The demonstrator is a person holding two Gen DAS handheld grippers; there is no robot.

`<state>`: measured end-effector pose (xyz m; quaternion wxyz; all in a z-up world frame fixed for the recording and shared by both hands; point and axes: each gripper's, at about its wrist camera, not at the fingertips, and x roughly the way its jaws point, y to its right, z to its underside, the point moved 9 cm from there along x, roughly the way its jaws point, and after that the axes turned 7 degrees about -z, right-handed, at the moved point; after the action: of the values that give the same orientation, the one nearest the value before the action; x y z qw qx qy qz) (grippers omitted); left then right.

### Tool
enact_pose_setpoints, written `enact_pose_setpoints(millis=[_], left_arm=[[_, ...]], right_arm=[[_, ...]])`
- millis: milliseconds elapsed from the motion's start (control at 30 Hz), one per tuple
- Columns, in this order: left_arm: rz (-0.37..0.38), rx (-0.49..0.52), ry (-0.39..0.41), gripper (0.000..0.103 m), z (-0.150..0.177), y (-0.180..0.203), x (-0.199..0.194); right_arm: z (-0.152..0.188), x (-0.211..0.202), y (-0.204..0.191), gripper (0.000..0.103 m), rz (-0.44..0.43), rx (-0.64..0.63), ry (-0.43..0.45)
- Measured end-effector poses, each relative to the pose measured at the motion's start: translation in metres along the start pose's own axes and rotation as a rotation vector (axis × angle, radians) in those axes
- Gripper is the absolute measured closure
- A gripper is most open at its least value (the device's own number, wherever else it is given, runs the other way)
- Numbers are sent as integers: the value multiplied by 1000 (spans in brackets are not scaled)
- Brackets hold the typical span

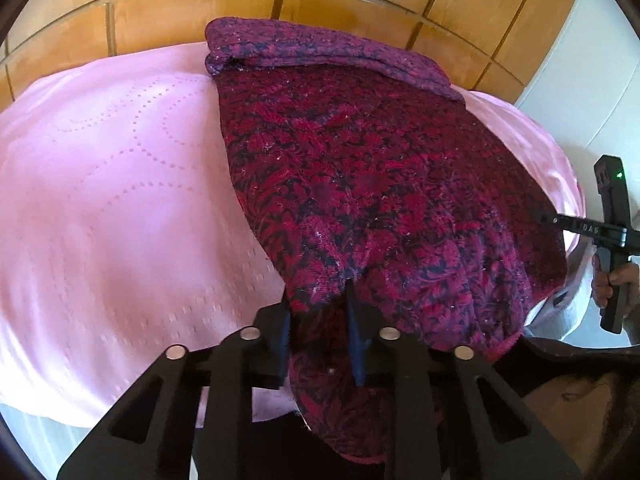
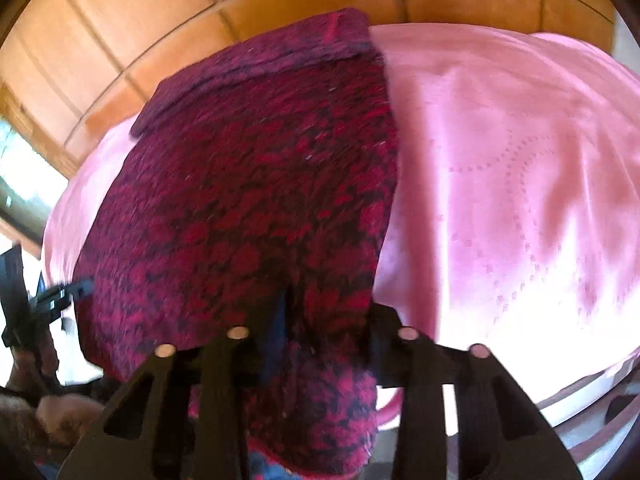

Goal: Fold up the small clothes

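Patterned knit garment [image 1: 372, 184], crimson and magenta on a dark ground, lies stretched across a pink bedcover [image 1: 120, 184], running from the near edge of the bed away toward a wooden panelled wall [image 1: 192, 20]. Its far end is doubled over into a thick band [image 1: 320, 54] that lies across the cloth, close to the wall. The near end hangs over the bed's edge and bunches up where both tools meet it.

In the left wrist view, the left gripper [image 1: 320, 312] has its two dark fingers drawn close together with a ridge of the knit's near hem pinched up between them; the fabric bulges out below the fingers, so the pads press on the cloth. In the right wrist view, which is blurred, the right gripper [image 2: 326, 316] is likewise nearly closed, a fold of the same hem gathered between its fingers and spilling down beneath them. Each tool grips a separate corner of the near end, one on either side of the garment's width.

From the left wrist view, the right gripper appears at the far right edge, a hand [image 1: 616, 284] wrapped around its handle and a small green light showing on its body. The bedcover carries faint dotted stitching in curved lines and lies smooth on either side of the garment.
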<state>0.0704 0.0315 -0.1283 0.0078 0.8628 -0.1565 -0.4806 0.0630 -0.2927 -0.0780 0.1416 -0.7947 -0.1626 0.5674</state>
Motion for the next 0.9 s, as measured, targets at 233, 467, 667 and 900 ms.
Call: enact_pose_setpoints(millis=[233,467,667,900], left_arm=[[206,-173,80,85,-50,-10,-28],[333,-327,114,86,-120,-16,-13],[287,-437,55,87,-173,-40,40],[283,-626,-31,76,-204,-71,82]], right_arm=[[-41,-22,-30,84,-167,20,94],[-118,-10,-41,84,-318,101,193],[-174,33,-18,85,-293,189,171],[-206,65,10,75,-300,306,124]])
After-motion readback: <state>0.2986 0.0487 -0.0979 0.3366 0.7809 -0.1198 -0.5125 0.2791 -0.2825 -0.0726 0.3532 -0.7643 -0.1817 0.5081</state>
